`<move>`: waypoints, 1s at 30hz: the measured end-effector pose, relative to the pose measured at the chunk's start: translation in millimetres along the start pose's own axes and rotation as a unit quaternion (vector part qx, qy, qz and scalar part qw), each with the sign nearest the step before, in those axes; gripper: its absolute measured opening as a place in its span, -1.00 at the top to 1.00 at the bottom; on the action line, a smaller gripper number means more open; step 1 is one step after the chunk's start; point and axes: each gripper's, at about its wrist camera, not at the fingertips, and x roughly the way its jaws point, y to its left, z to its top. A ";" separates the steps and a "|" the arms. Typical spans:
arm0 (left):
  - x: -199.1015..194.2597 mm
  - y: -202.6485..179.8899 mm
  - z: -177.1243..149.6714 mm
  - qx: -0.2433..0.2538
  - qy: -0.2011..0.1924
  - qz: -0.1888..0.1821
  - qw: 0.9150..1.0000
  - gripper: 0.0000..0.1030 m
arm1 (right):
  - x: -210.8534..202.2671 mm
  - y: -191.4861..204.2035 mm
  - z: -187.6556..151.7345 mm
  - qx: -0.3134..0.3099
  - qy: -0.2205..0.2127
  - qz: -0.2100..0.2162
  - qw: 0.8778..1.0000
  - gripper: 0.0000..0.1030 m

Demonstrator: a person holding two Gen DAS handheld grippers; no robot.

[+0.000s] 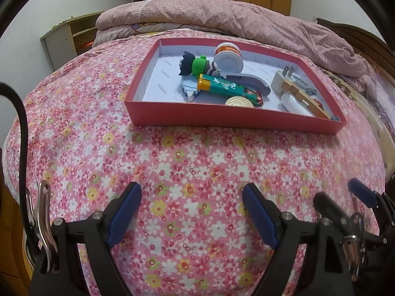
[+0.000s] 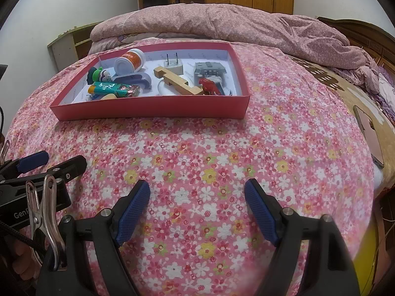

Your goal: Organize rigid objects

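Down at the near edge of the bed, both my tools are just hanging over the pink floral bedsheet [image 2: 197,153] with nothing in them. My left tool [image 1: 191,212] has its blue textured pads [image 1: 123,214] spread wide apart, only flowery fabric showing in the gap. Same deal with my right tool [image 2: 197,209]: its blue pads [image 2: 259,212] are spread wide and grip nothing. I can't tell if the tips actually touch the sheet or sit a bit above it. The two tools are side by side; each one peeks into the edge of the other's view.

All the stuff sits further up the bed in a shallow red cardboard box with a white lining [image 2: 148,109], well apart from both tools. Inside it, left side: a green and navy toy figure [image 1: 195,65], a white plastic jar with an orange label [image 1: 228,59] lying on its side, and a teal printed tube with an orange cap [image 1: 222,86] on top of a grey curved plastic piece [image 1: 249,80]. Right side: a white plug adapter [image 2: 174,67], a notched wooden block [image 2: 177,82], a grey plastic block [image 2: 209,69] and a small red toy [image 2: 209,85].

A pink-cased phone [image 2: 370,133] lies off to the right on the bed, and a rumpled pink quilt [image 2: 222,24] is piled behind the box.
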 end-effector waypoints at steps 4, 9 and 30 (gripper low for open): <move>0.0 0.0 0.0 0.000 0.000 0.000 1.000 -0.70 | 0.0 0.0 -0.2 0.000 0.000 0.000 1.000 -0.59; 0.1 0.0 0.0 0.000 0.000 0.000 1.000 -0.70 | -0.1 0.0 -0.2 0.000 0.000 0.000 1.000 -0.59; -0.5 0.2 -1.7 -0.001 -0.002 0.000 1.000 -0.71 | -0.1 -0.1 -0.3 0.000 0.000 0.000 1.000 -0.59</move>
